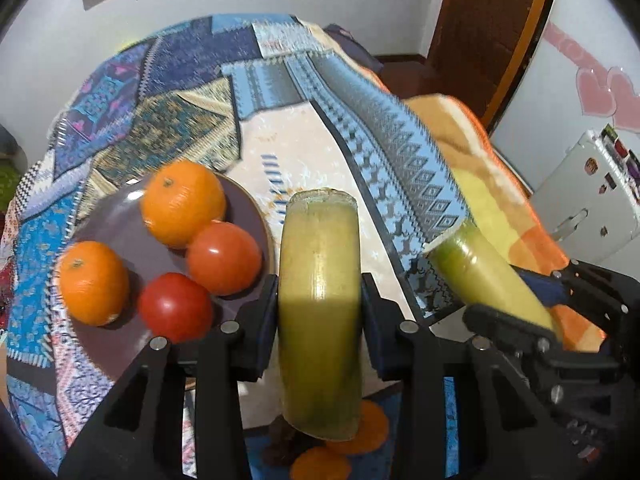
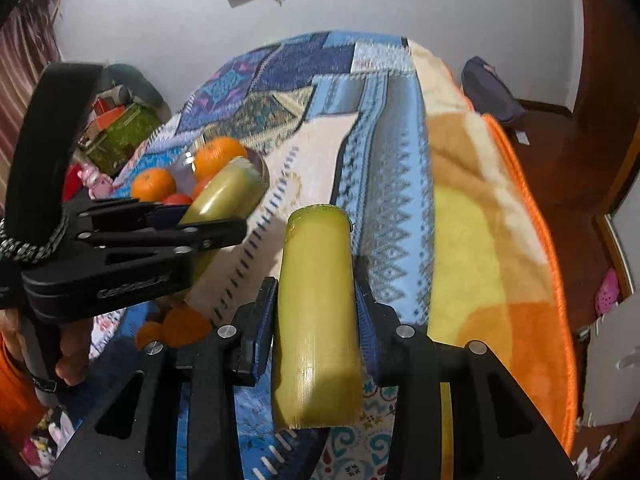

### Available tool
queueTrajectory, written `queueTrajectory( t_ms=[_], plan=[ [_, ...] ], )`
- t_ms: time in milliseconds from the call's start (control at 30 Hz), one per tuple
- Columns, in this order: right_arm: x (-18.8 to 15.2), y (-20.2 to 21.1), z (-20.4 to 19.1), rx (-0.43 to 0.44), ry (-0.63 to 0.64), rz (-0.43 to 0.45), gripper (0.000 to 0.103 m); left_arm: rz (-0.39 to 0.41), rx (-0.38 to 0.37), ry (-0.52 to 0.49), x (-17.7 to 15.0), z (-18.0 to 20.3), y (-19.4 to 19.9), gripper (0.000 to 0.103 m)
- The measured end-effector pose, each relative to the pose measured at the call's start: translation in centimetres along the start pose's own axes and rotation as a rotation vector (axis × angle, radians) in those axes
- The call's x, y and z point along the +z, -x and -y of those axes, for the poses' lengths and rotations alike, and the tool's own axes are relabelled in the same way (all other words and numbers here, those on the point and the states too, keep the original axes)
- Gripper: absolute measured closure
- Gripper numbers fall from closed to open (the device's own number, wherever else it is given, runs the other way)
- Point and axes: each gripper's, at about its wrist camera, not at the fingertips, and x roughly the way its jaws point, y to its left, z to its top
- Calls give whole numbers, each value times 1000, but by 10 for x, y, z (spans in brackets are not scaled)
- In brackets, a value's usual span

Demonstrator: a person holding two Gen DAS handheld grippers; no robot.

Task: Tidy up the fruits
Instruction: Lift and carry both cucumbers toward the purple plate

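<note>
My left gripper (image 1: 320, 312) is shut on a yellow-green cut stalk piece (image 1: 320, 264), like sugarcane, held upright above the patterned cloth. To its left a purple plate (image 1: 120, 216) carries two oranges (image 1: 184, 204) and two tomatoes (image 1: 224, 258). My right gripper (image 2: 316, 312) is shut on a second stalk piece (image 2: 316, 280). That piece (image 1: 492, 276) and the right gripper (image 1: 532, 304) also show at the right of the left wrist view. The right wrist view has the left gripper (image 2: 200, 220) and its stalk (image 2: 224, 196) in front of the plate's fruit (image 2: 154, 184).
A patterned blue cloth (image 1: 280, 80) covers the surface, with an orange and yellow blanket (image 2: 500, 240) along its right side. Orange pieces (image 1: 360, 428) lie below the left gripper. A hand (image 2: 72, 356) holds the left gripper's handle. A white fridge (image 1: 592, 208) and a brown door (image 1: 488, 20) stand beyond.
</note>
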Motion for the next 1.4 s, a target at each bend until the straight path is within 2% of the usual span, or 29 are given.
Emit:
queueTrajectory(
  t_ms=[333,667,900,1067,1400],
  plan=[
    [28,13,-34,11,58,65,68,114,43,80,-3,-51,70,65],
    [61,-8,-80,44,122,75,68,143,132,159,-13,-121,100,65],
    [81,-39,-111,70,168,45,68,122,149,222,-16,-167,90,65],
    [93,-64,-131,72,200,19,68,94,128,258,-14,-192,71,65],
    [113,-112,-151,69,235,-40,68,73,101,265,3,-214,34,65]
  ],
)
